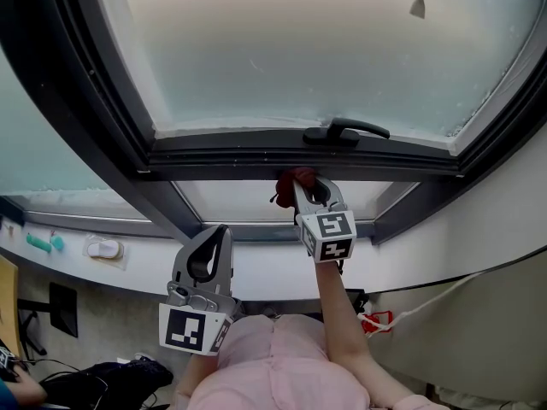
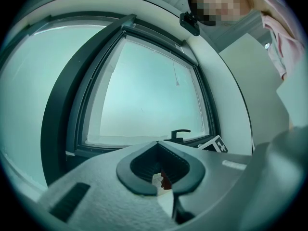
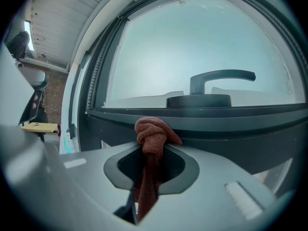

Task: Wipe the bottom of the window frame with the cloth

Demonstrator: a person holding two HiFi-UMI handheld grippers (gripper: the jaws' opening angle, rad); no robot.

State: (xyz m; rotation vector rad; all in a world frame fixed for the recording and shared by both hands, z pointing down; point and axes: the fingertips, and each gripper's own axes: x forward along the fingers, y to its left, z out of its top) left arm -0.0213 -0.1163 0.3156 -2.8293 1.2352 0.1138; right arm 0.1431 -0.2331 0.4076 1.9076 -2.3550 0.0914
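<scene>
The right tool (image 1: 304, 183) is pressed together on the cloth (image 3: 153, 134), a rust-red knit rag. Its bunched, knot-like head stands proud of the jaw tips and its tail hangs down through the hollow between them. The head view puts the cloth (image 1: 289, 179) at the lower edge of the window frame (image 1: 248, 150), on the dark bottom rail just left of the lever handle (image 1: 349, 130). It looks to be touching the rail, though neither view settles that.

The left tool (image 1: 213, 234) is held low and well apart from the frame. Its jaws are closed tip to tip with nothing between them.

The cloth is likely soft, light and limp, so it should crush flat under pressure and drag along the rail without slipping. Gripped below the wad, as it is now, the padded head does the wiping, not the hard jaws. A looser hold could let the tail pull out.

No brand or readable writing shows, only the black-and-white square patterns on the marker cubes (image 1: 328, 234).
</scene>
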